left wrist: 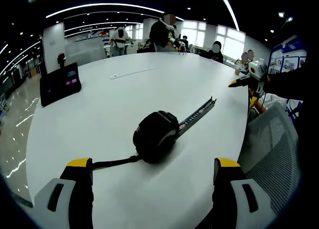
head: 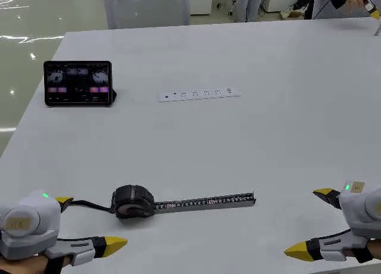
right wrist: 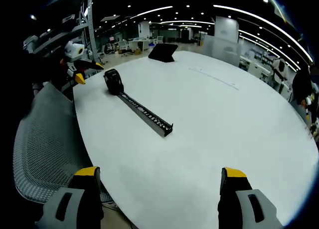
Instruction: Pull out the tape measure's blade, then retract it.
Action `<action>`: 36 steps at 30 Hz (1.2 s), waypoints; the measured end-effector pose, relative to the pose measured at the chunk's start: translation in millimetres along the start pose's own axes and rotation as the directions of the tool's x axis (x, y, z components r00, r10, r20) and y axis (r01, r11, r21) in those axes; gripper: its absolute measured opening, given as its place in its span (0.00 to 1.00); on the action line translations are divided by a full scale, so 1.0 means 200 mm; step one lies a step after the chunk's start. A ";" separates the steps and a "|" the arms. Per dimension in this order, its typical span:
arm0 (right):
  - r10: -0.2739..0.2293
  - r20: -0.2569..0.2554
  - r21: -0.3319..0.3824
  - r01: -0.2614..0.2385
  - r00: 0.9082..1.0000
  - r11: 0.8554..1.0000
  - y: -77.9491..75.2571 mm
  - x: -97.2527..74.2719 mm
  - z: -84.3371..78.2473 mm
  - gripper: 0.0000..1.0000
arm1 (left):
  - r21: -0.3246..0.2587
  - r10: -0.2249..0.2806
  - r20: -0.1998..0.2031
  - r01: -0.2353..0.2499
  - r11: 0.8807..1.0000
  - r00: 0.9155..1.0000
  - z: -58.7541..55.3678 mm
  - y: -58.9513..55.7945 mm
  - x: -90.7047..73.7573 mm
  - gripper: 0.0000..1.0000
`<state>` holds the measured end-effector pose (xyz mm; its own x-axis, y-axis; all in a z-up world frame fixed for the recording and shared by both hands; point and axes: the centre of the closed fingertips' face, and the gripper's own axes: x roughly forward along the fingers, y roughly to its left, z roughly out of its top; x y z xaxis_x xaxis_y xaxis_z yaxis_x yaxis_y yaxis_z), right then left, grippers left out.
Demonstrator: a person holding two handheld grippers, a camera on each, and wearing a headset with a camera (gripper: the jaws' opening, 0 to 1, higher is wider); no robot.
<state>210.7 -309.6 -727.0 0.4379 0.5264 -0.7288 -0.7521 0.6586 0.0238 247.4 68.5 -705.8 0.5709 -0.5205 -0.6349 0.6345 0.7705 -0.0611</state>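
Note:
A black tape measure point(head: 132, 201) lies on the white table point(head: 238, 137) near its front edge, its blade point(head: 205, 202) drawn out to the right and resting flat, with a black wrist strap point(head: 89, 206) trailing left. My left gripper point(head: 92, 223) stands open just left of the case, touching nothing; its own view has the tape measure point(left wrist: 155, 136) ahead between the yellow-tipped fingers point(left wrist: 79, 164). My right gripper point(head: 312, 221) is open and apart from the blade's end, to its right. From that side the tape measure point(right wrist: 113, 81) and blade point(right wrist: 147, 116) run away to the left.
A tablet point(head: 78, 83) with a lit screen stands at the far left of the table. A white power strip point(head: 199, 95) lies in the middle. A mesh chair point(right wrist: 45, 154) sits below the table's near edge. People stand beyond the far side.

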 end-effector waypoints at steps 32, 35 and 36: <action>0.159 -0.189 -0.218 -0.199 0.969 0.956 -0.06 0.18 0.14 0.99 | -0.092 0.113 0.064 -0.107 0.990 0.992 0.16 -0.06 0.25 0.99; 0.162 -0.203 -0.231 -0.208 0.966 0.950 -0.07 0.22 0.15 0.99 | -0.140 0.141 0.079 -0.129 0.982 0.987 0.17 -0.04 0.27 0.99; 0.165 -0.208 -0.241 -0.214 0.964 0.947 -0.07 0.23 0.16 0.99 | -0.149 0.153 0.087 -0.139 0.979 0.984 0.18 -0.04 0.27 0.99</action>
<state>256.5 -278.1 -739.4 0.1956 0.5045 -0.8410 -0.9244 0.3812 0.0137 292.9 20.7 -711.8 0.7046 -0.4266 -0.5671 0.4645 0.8814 -0.0859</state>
